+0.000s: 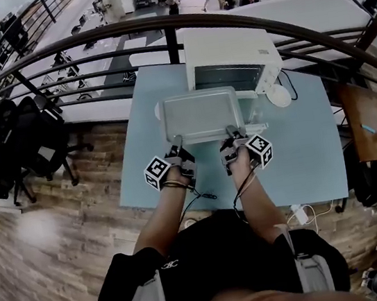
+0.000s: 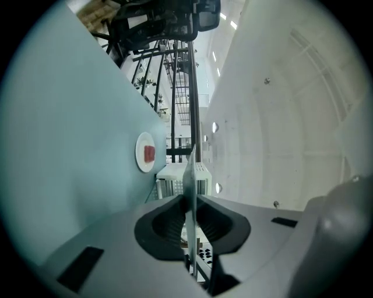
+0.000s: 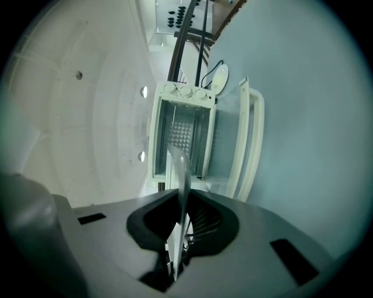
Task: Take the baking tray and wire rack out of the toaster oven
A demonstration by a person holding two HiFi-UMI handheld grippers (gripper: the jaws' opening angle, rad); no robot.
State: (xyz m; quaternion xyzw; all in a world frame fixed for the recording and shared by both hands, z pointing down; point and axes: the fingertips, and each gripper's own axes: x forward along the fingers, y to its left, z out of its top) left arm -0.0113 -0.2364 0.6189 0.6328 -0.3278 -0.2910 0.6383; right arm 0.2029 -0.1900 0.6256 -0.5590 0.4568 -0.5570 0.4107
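Note:
The pale metal baking tray (image 1: 201, 115) hangs level over the blue table, in front of the white toaster oven (image 1: 231, 63). My left gripper (image 1: 176, 144) is shut on the tray's near rim at the left, and my right gripper (image 1: 232, 135) is shut on the same rim at the right. In the left gripper view the thin rim (image 2: 190, 174) runs between the pads of the left gripper (image 2: 190, 201), and the tray's face (image 2: 280, 116) fills the right side. In the right gripper view the right gripper (image 3: 182, 201) pinches the rim, with the oven (image 3: 180, 134) behind and a wire rack (image 3: 182, 135) inside it.
The oven's glass door (image 3: 247, 139) hangs open toward me, under the tray's right corner (image 1: 255, 128). A small white plate (image 1: 278, 95) and a cable lie right of the oven. The blue table (image 1: 314, 148) stands against a curved railing (image 1: 88, 45). Office chairs (image 1: 26, 142) stand at the left.

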